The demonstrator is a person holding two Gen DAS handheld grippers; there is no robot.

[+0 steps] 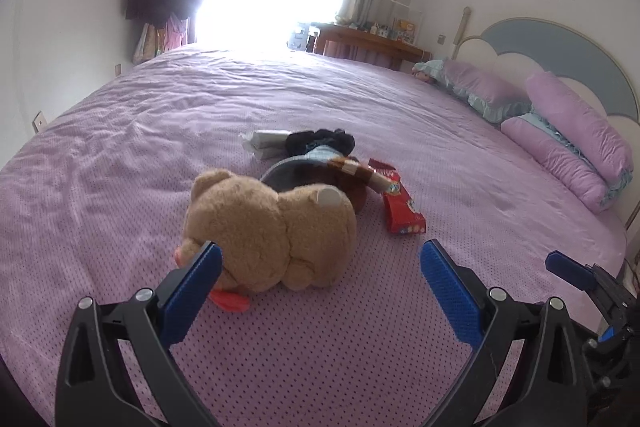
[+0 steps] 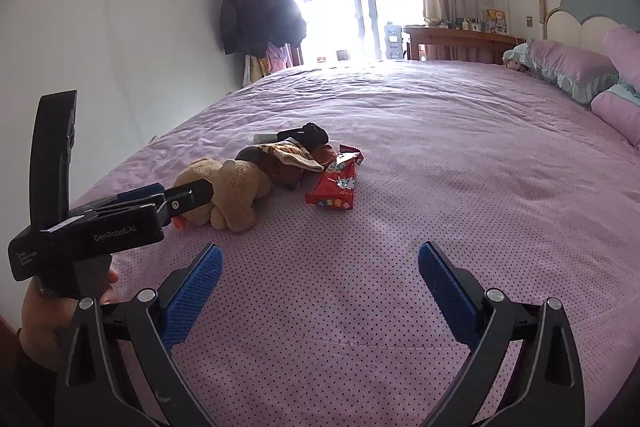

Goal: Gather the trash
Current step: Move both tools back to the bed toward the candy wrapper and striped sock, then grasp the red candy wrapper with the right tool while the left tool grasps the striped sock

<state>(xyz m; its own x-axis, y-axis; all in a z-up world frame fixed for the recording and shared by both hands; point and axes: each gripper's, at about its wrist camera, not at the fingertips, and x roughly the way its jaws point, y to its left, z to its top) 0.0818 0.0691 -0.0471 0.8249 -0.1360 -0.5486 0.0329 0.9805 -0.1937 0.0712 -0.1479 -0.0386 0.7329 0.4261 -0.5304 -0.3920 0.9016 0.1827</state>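
A red snack wrapper [image 1: 400, 203] lies flat on the purple bed, right of a tan teddy bear [image 1: 268, 231]; it also shows in the right wrist view [image 2: 336, 183]. A silvery white wrapper [image 1: 264, 143] lies behind the bear, partly under dark cloth; in the right wrist view only its end [image 2: 264, 137] shows. My left gripper [image 1: 320, 259] is open and empty, just in front of the bear. It also shows in the right wrist view [image 2: 188, 193], beside the bear. My right gripper [image 2: 318, 259] is open and empty, short of the red wrapper.
A brown plush with a checked scarf [image 1: 352, 171] and black socks [image 1: 320, 143] lie behind the bear. Purple pillows [image 1: 576, 143] lean on the headboard at right. A wooden desk [image 2: 452, 39] and hanging coats [image 2: 256, 15] stand beyond the bed.
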